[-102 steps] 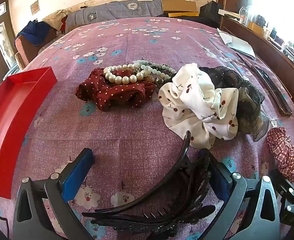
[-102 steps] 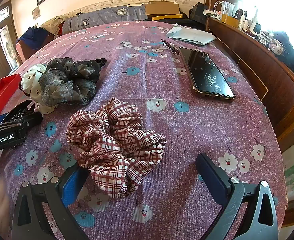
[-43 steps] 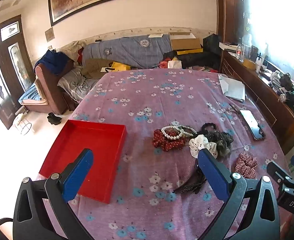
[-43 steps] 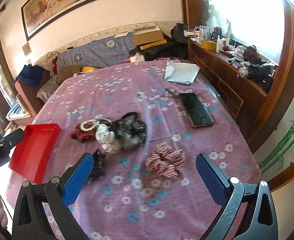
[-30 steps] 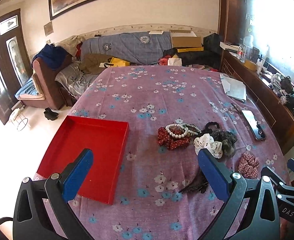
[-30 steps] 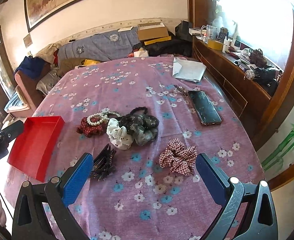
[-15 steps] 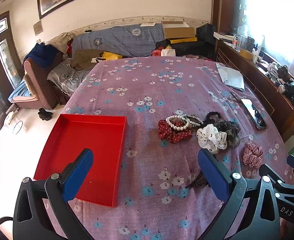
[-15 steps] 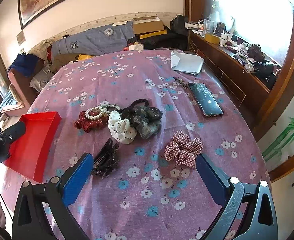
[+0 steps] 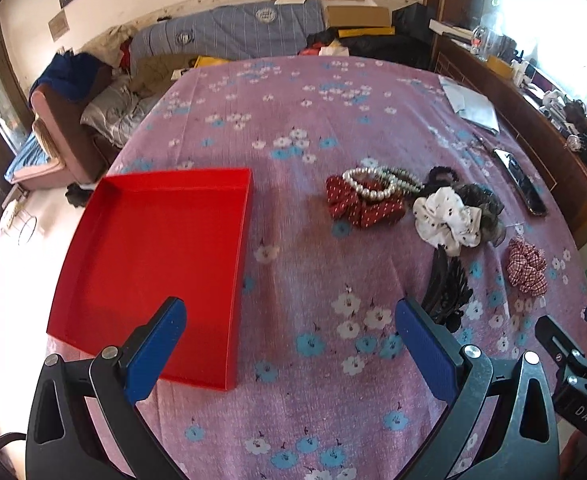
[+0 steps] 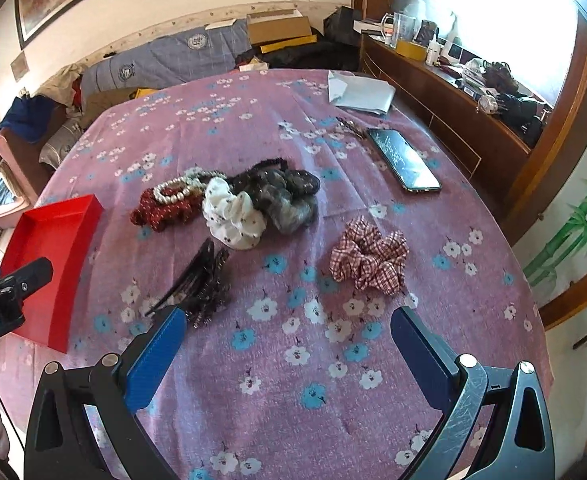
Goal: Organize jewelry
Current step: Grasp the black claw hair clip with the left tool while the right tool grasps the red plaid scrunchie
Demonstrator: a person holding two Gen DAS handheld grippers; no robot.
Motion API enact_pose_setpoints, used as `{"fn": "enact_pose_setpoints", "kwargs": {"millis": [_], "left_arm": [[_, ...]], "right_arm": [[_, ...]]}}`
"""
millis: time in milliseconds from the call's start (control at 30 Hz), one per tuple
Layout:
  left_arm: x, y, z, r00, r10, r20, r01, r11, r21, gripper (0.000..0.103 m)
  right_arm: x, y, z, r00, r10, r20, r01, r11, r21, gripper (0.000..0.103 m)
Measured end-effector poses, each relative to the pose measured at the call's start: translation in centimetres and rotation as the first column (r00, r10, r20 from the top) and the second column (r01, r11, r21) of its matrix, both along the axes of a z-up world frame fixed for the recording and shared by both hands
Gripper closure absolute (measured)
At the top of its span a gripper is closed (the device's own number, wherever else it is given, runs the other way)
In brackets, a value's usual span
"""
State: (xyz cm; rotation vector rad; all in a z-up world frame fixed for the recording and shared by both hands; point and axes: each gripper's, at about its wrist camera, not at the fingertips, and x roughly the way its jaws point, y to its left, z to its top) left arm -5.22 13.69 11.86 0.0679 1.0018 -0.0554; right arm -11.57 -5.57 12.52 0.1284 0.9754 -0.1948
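Grippers [image 9: 289, 332] — above floral tablecloth [image 9: 317, 412]

A tabletop [image 10: 333, 360] under a purple flowered cloth carries a red tray [image 9: 153, 248] at its left edge, a dotted red scrunchie [image 9: 357, 206] with pearl bracelets [image 9: 367, 184] on it, white [image 10: 233, 216], grey [image 10: 289, 200] and plaid scrunchies [image 10: 367, 256], a black hair claw [image 10: 201, 284], a phone [image 10: 403, 160] and papers [image 10: 359, 92].

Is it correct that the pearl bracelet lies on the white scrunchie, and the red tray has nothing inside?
Not quite. In the left wrist view the pearl bracelet lies on the red dotted scrunchie, not the white scrunchie. The red tray has nothing inside, as you said.
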Motion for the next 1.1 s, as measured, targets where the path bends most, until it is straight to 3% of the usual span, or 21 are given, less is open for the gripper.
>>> {"fn": "enact_pose_setpoints", "kwargs": {"millis": [367,533,733,867,967,1100], "left_arm": [[0.1,-0.6,0.4,0.995,0.102,0.016,-0.102,0.995,-0.010,0.000],[0.4,-3.1,-1.0,0.999,0.047,-0.026,-0.048,0.997,-0.056,0.000],[1.5,-7.0,-2.9,0.993,-0.099,-0.060,0.091,0.988,-0.121,0.002],[2.6,-9.3,-4.5,0.978,-0.185,-0.096,0.173,0.978,-0.118,0.018],[3.7,-10.3,-6.1,0.966,-0.209,-0.154,0.190,0.973,-0.130,0.034],[4.7,-11.0,-7.7,0.955,-0.224,-0.195,0.200,0.971,-0.134,0.045]], "right_arm": [[1.4,-4.9,-0.4,0.999,0.027,0.043,-0.026,1.000,-0.007,0.000],[1.7,-9.8,-2.1,1.000,-0.019,0.012,0.019,1.000,0.016,0.000],[2.6,-13.9,-4.5,0.999,-0.013,-0.046,0.018,0.995,0.103,0.004],[3.8,-14.1,-6.1,0.996,0.055,-0.076,-0.043,0.988,0.147,0.014],[4.9,-13.8,-7.1,0.992,0.097,-0.080,-0.085,0.985,0.149,0.014],[6.0,-13.7,-8.0,0.989,0.118,-0.088,-0.103,0.983,0.154,0.019]]}}
